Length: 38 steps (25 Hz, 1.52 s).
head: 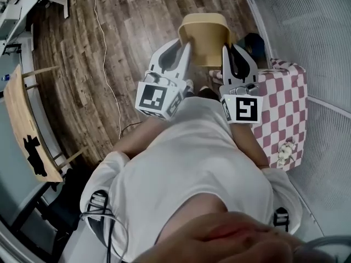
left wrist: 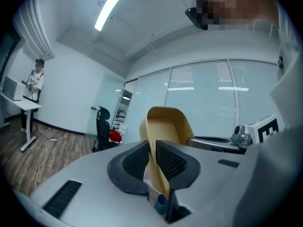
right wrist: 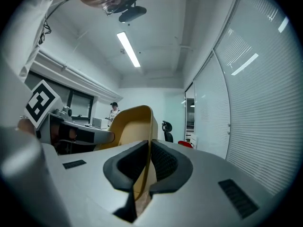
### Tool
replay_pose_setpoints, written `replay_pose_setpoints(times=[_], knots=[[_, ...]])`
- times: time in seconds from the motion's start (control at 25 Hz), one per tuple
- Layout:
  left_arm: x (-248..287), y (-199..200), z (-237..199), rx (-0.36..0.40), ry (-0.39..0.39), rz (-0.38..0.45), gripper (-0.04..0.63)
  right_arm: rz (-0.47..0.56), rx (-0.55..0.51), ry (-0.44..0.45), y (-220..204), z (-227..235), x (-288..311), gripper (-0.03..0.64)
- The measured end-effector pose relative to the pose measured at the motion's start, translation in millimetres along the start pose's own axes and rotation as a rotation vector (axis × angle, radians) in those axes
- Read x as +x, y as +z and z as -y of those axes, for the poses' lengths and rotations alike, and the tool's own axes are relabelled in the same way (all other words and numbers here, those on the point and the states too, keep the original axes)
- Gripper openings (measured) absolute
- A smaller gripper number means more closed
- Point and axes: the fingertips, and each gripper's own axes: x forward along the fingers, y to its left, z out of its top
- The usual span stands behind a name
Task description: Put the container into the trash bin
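Tan container [head: 205,34]: smooth, thin-walled, rounded-rectangular, open-topped, held in the air over the dark wood-plank floor [head: 109,48]. Left gripper [left wrist: 152,155]: ribbed black fingers [left wrist: 174,162] pinch its left wall. Right gripper [right wrist: 147,162] pinches the right wall likewise. Pink-and-white checked cloth [head: 285,103] lies near on the right.

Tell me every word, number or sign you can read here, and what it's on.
Readable words or numbers: none.
White marker cube on the left gripper, and its twin on the right gripper: black-and-white square codes, not letters.
White-and-blue patch on the tan plastic container, between the left fingers: too blurred to read.
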Motion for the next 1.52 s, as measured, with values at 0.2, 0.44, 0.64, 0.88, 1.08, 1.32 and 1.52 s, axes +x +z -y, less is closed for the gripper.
replay_pose_setpoints(times=[0.2, 0.44, 0.64, 0.88, 1.08, 1.32, 1.52], knots=[[-13, 2, -25, -0.015, 0.058, 0.01, 0.067, -0.003, 0.001, 0.059, 0, -20, 20, 0.044], [-15, -2, -41, -0.013, 0.12, 0.017, 0.067, 0.004, 0.004, 0.123, -5, -29, 37, 0.044], [-9, 5, -52, -0.011, 0.132, 0.033, 0.067, 0.02, -0.008, 0.137, 0, -30, 52, 0.044], [35, 9, -75, -0.007, 0.131, 0.03, 0.067, 0.025, -0.002, 0.137, -6, -4, 94, 0.044], [62, 26, -76, -0.003, 0.118, 0.029, 0.067, 0.029, -0.001, 0.127, 7, 18, 110, 0.044], [121, 30, -78, 0.01, 0.113, 0.01, 0.067, 0.037, 0.022, 0.115, 1, 66, 143, 0.044], [180, 39, -77, 0.021, 0.094, -0.02, 0.067, 0.035, 0.049, 0.093, 1, 116, 172, 0.044]])
